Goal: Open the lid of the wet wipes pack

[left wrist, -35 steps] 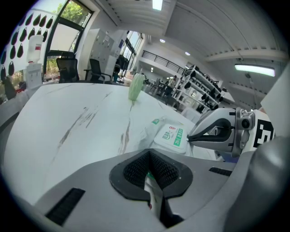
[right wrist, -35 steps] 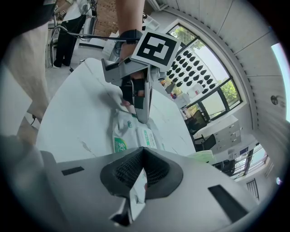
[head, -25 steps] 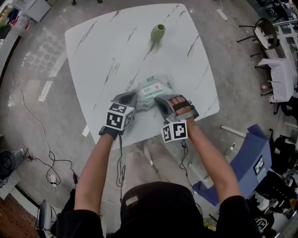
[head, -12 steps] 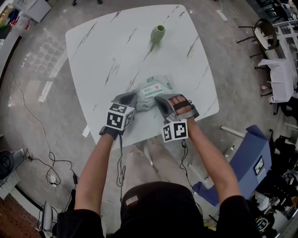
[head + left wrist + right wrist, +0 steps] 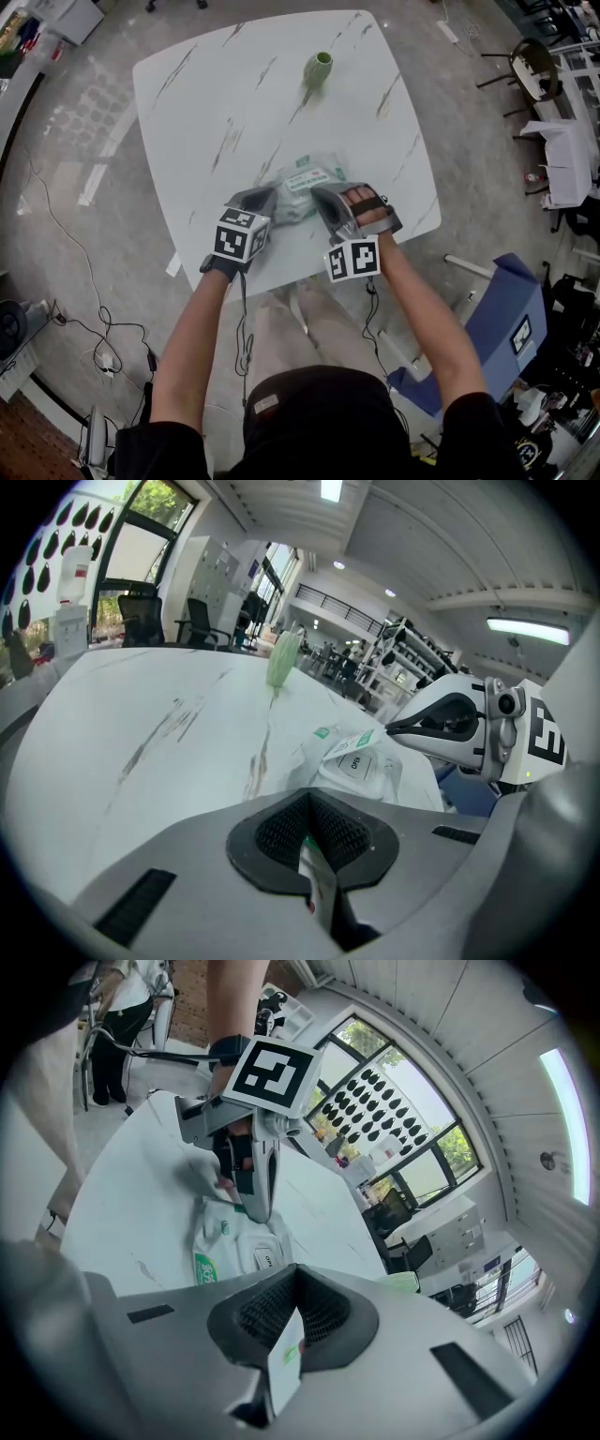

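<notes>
The white wet wipes pack with green print lies near the front edge of the marble table. My left gripper is shut on the pack's left end; a thin strip of film shows between its pads. My right gripper is shut on the pack's white sticker lid, a piece of which sits between its own pads. In the left gripper view the lid flap is peeled up off the pack at the tip of the right gripper. The right gripper view shows the left gripper on the pack.
A green vase stands upright at the far side of the table, also seen as the vase beyond the pack. A blue chair stands to my right and cables lie on the floor to my left.
My right gripper has shifted slightly toward the far side with the lid flap in it. The left gripper and the pack have stayed put.
</notes>
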